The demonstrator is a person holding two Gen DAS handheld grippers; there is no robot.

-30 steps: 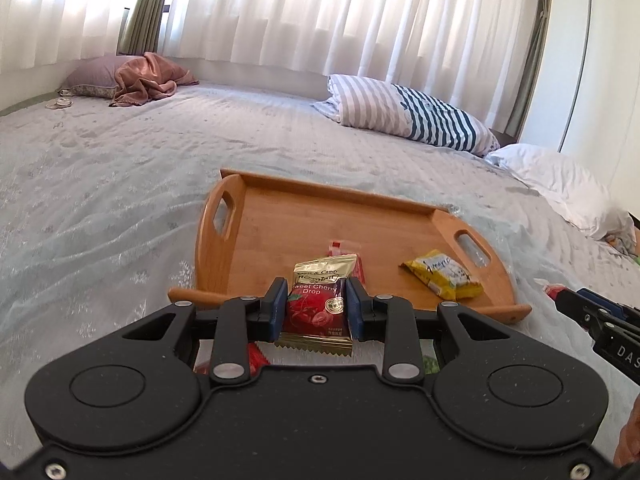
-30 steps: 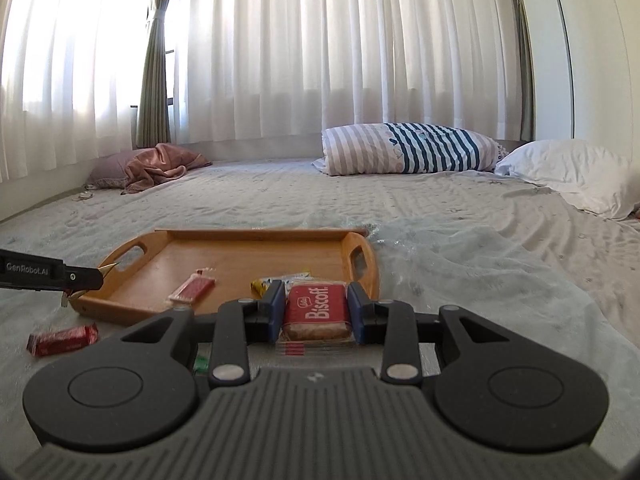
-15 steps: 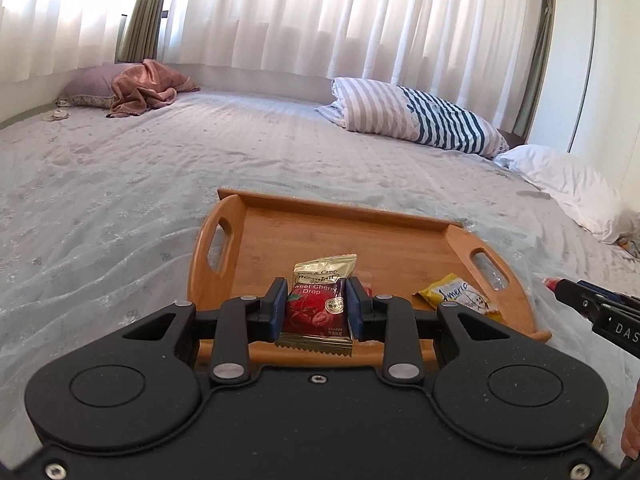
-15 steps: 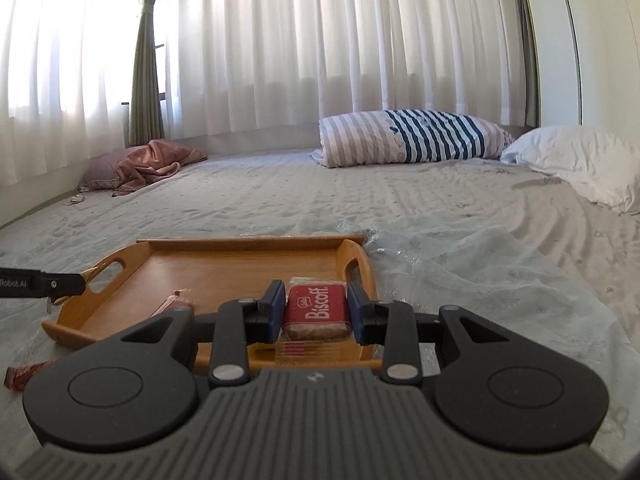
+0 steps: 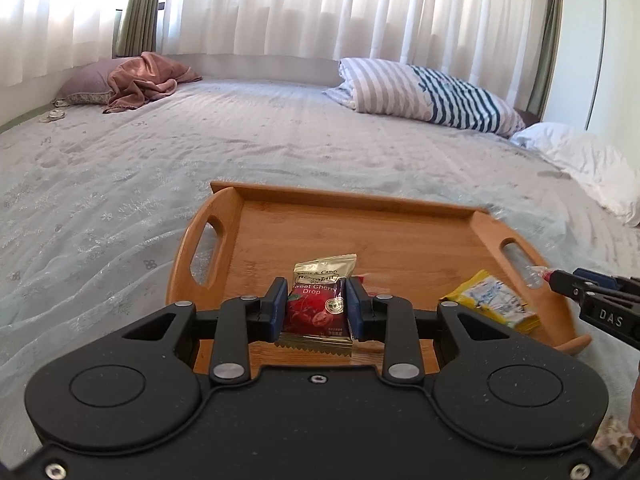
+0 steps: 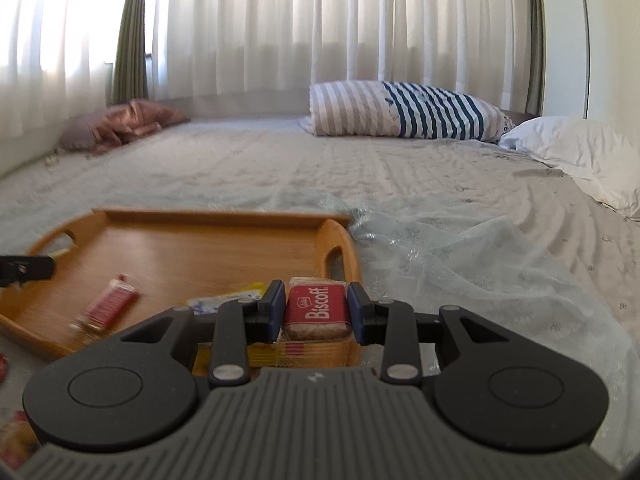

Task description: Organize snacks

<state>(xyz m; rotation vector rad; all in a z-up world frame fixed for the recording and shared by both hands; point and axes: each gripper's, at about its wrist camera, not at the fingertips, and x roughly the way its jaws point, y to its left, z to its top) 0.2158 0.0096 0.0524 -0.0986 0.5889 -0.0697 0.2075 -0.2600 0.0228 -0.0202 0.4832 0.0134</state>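
Observation:
My left gripper [image 5: 316, 300] is shut on a red cherry drop candy packet [image 5: 318, 304] and holds it over the near side of the wooden tray [image 5: 400, 236]. My right gripper [image 6: 316, 304] is shut on a red Biscoff biscuit pack [image 6: 316, 308] above the tray's [image 6: 200, 248] right near corner. In the tray lie a yellow snack packet [image 5: 492, 306], also seen in the right wrist view [image 6: 228, 300], and a red stick packet [image 6: 110, 306]. The right gripper's tip [image 5: 592, 292] shows at the left view's right edge.
The tray sits on a pale bedspread [image 5: 120, 184]. A striped pillow [image 5: 432, 96], a white pillow [image 5: 592, 164] and a pink cloth on a pillow [image 5: 136, 84] lie at the far side. A loose red wrapper [image 6: 2, 364] lies left of the tray.
Both grippers have moved forward over the tray with their packets still held. The tray now looks nearer and larger in both views.

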